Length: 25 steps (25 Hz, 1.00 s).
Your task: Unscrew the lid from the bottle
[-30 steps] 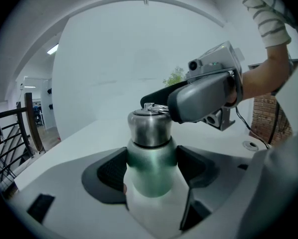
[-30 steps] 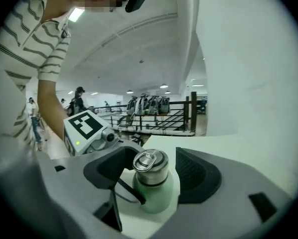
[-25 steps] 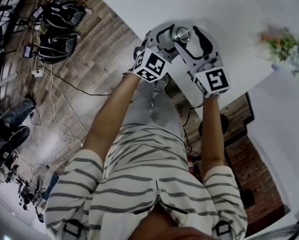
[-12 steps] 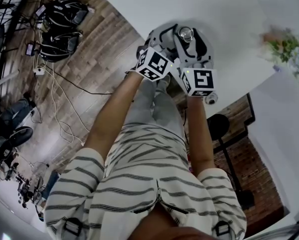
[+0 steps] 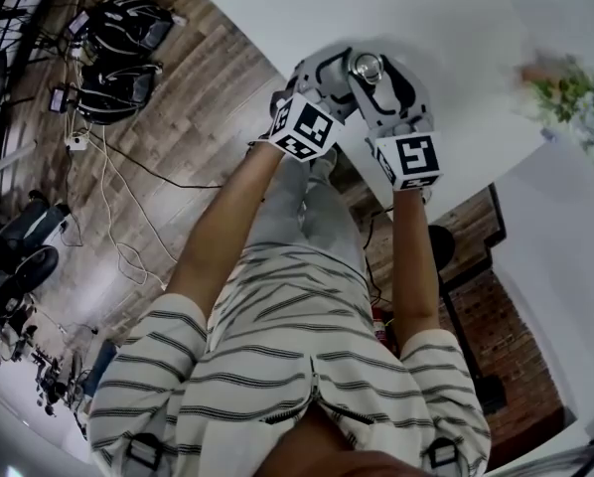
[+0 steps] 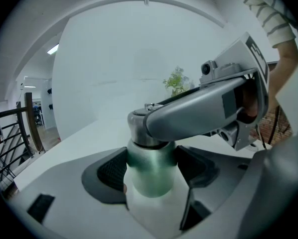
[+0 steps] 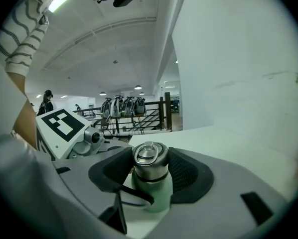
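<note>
A pale green metal bottle [image 6: 151,176] with rounded shoulders stands upright on the white table [image 5: 456,28], near its edge. A brushed steel screw lid [image 7: 150,162], cylindrical with a ring handle folded flat on top, sits level on the neck. A dark band shows where the lid meets the green body. The body is clamped between the dark pads of the left gripper [image 6: 151,168]. The right gripper [image 7: 150,169], whose jaws have just been closing, presses its pads on the lid's sides.

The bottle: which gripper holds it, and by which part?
The left gripper clamps the bottle by its green body; the right gripper, whose jaws have just been closing, grips the lid.
</note>
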Tool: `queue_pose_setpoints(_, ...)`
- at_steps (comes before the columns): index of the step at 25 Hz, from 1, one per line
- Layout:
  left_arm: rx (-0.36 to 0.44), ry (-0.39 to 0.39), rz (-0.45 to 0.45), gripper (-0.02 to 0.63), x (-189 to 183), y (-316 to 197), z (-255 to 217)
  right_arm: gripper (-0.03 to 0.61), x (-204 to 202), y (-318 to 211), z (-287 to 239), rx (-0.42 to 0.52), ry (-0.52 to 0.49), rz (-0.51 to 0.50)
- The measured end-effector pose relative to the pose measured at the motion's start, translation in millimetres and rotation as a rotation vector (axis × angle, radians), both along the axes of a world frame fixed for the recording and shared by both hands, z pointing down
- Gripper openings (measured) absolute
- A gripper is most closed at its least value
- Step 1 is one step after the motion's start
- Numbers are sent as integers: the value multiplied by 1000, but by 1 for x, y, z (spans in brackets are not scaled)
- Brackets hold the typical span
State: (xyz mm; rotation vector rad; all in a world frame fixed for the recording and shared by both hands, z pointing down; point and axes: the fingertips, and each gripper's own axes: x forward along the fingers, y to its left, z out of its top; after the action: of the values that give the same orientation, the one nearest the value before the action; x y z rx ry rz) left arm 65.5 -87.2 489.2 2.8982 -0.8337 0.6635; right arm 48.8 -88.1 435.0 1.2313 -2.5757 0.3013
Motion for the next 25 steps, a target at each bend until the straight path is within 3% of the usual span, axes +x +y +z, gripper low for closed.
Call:
queue_pose_setpoints(6, 0, 0, 5, 314, 0, 0, -1, 238, -3, 1, -4, 6, -2, -261)
queue_pose_setpoints(15, 2, -1, 12, 314, 1, -1, -1, 239, -6, 6, -5, -9, 33, -764)
queue_pose_setpoints(20, 4, -2, 14, 314, 1, -2, -1, 241, -6, 6, -4, -14, 86, -832)
queue_pose_setpoints(25, 1, -5, 13, 314, 1, -2, -1, 247, -6, 4, -6, -13, 92, -762)
